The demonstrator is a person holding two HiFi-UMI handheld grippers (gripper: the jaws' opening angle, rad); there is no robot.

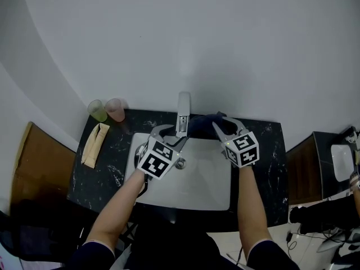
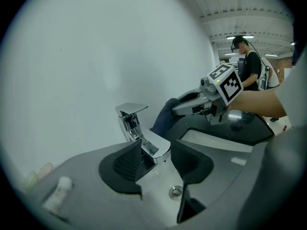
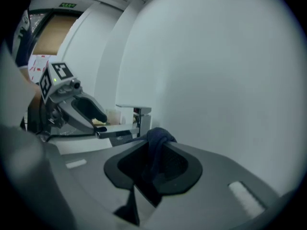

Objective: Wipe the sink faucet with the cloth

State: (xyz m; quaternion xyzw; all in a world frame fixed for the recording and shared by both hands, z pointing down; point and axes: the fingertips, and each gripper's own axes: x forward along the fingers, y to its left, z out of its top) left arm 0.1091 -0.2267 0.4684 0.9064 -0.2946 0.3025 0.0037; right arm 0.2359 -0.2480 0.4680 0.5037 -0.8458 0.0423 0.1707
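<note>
Against a white wall (image 1: 197, 38), the black marbled desk (image 1: 112, 167) carries a white sink (image 1: 216, 193). Jaws of the left gripper (image 2: 154, 153) stand apart around the faucet (image 2: 132, 121); the right gripper (image 3: 154, 150) clamps the dark cloth (image 3: 158, 138) beside it.

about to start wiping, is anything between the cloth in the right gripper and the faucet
Nothing visible stands between the cloth, held in the right gripper, and the faucet. The left gripper's open jaws straddle only the spout end.
</note>
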